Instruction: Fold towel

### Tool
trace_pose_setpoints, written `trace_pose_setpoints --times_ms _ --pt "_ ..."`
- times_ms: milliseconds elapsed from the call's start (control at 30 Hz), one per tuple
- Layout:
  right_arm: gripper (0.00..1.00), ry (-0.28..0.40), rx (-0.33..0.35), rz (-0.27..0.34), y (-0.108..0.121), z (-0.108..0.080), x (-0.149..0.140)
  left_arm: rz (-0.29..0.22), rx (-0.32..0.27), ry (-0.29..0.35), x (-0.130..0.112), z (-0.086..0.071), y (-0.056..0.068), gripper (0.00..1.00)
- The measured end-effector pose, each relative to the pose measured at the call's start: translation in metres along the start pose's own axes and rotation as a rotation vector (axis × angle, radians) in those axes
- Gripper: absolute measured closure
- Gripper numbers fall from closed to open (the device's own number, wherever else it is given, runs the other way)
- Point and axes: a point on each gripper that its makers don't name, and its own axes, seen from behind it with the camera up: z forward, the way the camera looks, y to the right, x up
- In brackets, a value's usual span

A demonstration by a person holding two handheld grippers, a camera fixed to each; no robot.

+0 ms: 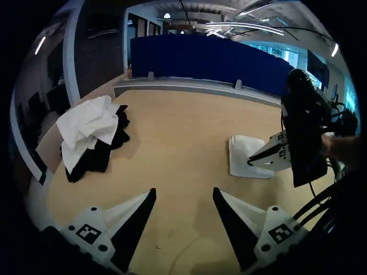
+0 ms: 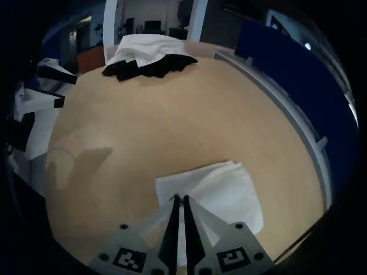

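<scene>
left gripper (image 1: 184,189): fingers spread wide, nothing between them, hovering over bare wooden table (image 1: 183,119). folded white towel (image 1: 243,149) lies flat ahead and to the right of its tips. heap of white and black cloth (image 1: 89,123) ahead and to the left, well apart from the towel.

right gripper (image 2: 179,197): fingers drawn almost together, thin slit left, tips at the towel's (image 2: 220,188) near left part. cannot tell whether cloth is pinched. a hand (image 1: 339,149) holds it.
</scene>
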Motion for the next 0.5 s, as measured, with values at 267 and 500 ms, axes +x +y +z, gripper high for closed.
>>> trace_pose_setpoints --times_ms 267,500 --pt "0.88 -0.001 0.01 0.044 -0.0035 0.0079 -0.0053 -0.011 -0.005 -0.001 -0.001 0.0007 -0.0005 0.08" --pt "0.5 0.018 -0.002 0.058 0.002 0.0021 -0.0037 -0.005 -0.011 -0.001 0.0003 0.0015 0.0006 0.08"
